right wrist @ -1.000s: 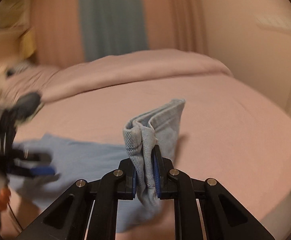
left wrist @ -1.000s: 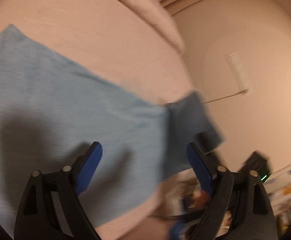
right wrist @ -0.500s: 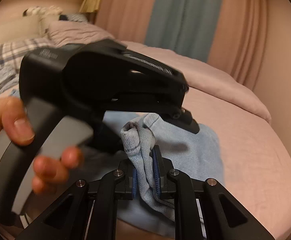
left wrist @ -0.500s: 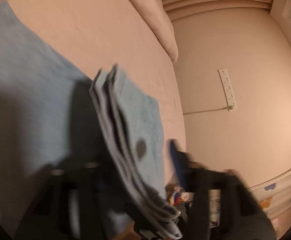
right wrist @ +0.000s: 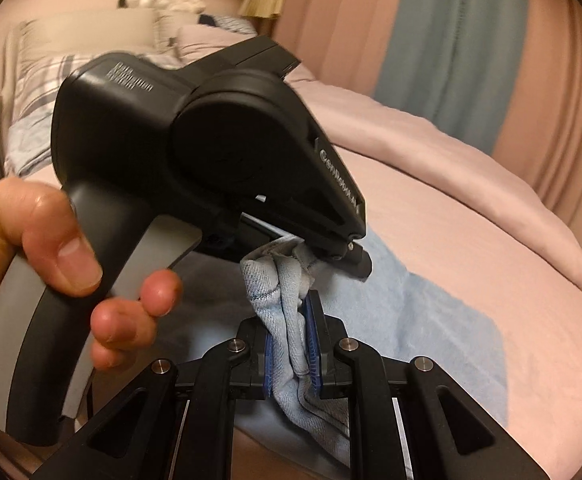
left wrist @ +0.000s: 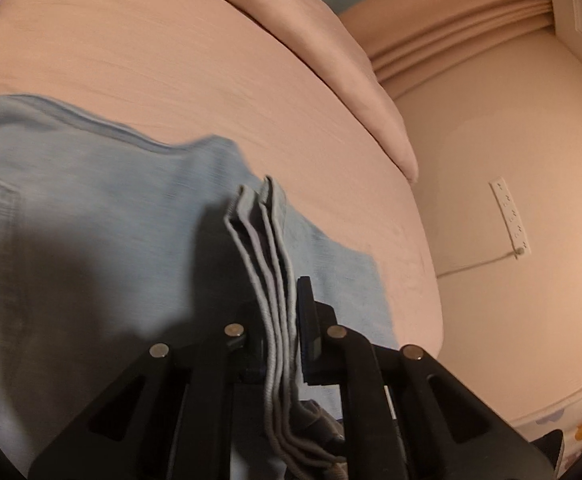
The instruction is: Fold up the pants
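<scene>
You have both grippers on the same bunched end of the pants, and that is why they crowd so close together. Your left gripper is pinched fully shut on a stack of edges that stand up between its fingers like pages, several layers at once, so the end should move as one piece instead of fanning out. Your right gripper is also clamped tight on that bundle, its blue pads pressing the cloth from both sides. In the right wrist view the left gripper's nose meets the top of the same bundle just above the right one's pads, with your left hand wrapped round its handle. The rest of the pants lies spread flat on the pink bed, running away to the left in the left wrist view, with the held end raised above it near the bed's edge. That looks like a fold in progress: the end is gathered and lifted so it can be carried over the flat part. Because the two grips sit nearly on top of each other, the free corners may sag or twist, so spread your hands along the edge before you lay it down.
</scene>
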A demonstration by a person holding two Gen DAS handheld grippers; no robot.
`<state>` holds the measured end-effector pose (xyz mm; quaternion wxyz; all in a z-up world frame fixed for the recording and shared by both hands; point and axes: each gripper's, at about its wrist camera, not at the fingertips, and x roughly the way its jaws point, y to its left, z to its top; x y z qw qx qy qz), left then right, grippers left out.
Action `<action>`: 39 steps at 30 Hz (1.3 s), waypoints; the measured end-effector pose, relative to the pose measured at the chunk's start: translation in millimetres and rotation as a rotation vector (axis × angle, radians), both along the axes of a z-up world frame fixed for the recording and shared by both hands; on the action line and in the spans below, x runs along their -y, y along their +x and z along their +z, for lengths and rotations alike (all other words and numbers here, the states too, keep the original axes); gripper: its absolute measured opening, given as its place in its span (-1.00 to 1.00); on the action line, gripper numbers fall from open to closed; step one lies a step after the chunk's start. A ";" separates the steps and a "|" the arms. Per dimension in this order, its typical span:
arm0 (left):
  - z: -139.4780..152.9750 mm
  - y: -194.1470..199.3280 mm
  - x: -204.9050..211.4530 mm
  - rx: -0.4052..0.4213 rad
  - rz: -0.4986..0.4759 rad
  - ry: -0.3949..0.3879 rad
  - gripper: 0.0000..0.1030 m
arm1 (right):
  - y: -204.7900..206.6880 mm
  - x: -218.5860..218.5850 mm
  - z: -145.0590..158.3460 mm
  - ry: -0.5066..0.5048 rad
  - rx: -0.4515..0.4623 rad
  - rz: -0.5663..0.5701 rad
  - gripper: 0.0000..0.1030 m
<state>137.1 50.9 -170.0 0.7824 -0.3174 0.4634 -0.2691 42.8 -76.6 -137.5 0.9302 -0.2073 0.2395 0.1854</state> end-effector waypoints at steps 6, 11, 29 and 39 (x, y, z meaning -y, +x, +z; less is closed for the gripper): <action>-15.6 12.6 -8.0 -0.060 -0.014 0.106 -0.70 | 6.5 -5.8 -18.3 -0.063 -0.092 0.013 -0.69; -4.5 8.2 -16.1 -0.021 0.029 0.140 -0.17 | 3.5 7.7 -16.0 -0.017 -0.168 0.016 -0.28; 17.0 -47.0 94.7 0.203 -0.341 0.368 -0.02 | 70.1 199.2 32.4 0.426 -0.381 -0.310 -0.46; 5.5 -43.4 88.9 0.201 -0.347 0.431 -0.01 | 63.0 205.4 12.0 0.352 -0.371 -0.328 -0.77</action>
